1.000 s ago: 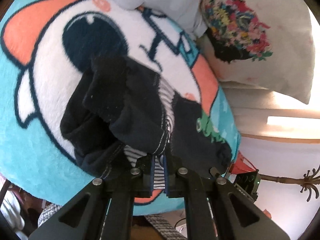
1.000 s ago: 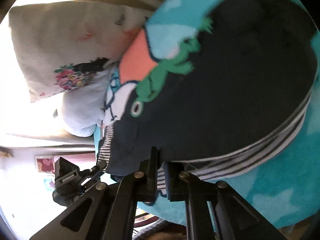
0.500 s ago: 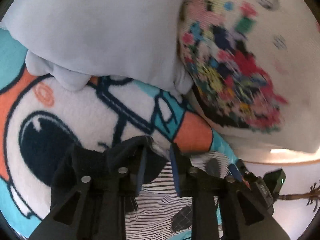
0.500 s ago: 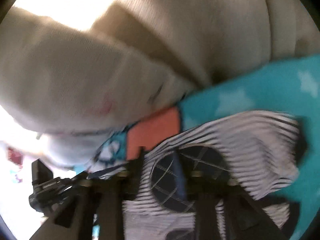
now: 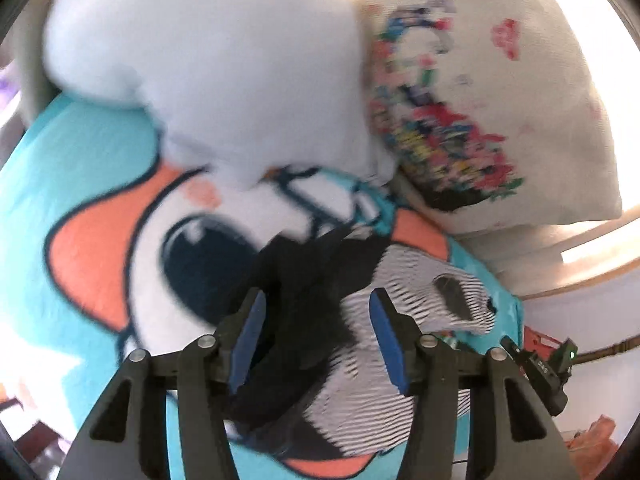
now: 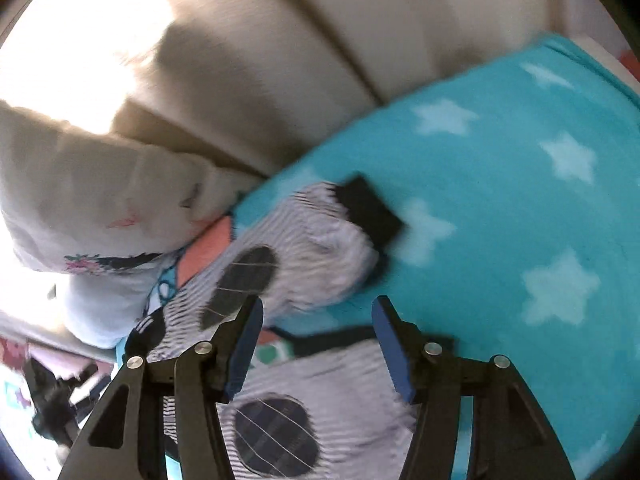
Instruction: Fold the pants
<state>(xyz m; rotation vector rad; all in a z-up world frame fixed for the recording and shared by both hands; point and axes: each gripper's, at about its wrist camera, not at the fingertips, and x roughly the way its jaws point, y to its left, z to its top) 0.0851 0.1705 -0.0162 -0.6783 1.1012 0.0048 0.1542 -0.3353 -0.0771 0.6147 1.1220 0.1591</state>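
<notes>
The pants [image 5: 360,364] lie bunched on a teal cartoon blanket [image 5: 72,184], showing dark navy cloth and a black-and-white striped side with dark round patches. In the left wrist view my left gripper [image 5: 316,344] hangs above them with its jaws opening; the blue pads touch no cloth. The right wrist view shows the striped pants [image 6: 320,264] with a black cuff at their far end. My right gripper [image 6: 318,346] is above their near part, its jaws opening and apart from the fabric.
A pale blue pillow [image 5: 224,72] and a floral white pillow [image 5: 500,112] lie at the far edge of the blanket. A beige padded headboard [image 6: 320,40] rises behind the star-printed blanket [image 6: 520,200]. Room clutter shows beyond the bed edge.
Both grippers were shut on the pants' edge a second ago; they carried it forward, let go and drew back upward. The pants now lie folded over with the striped side up.
</notes>
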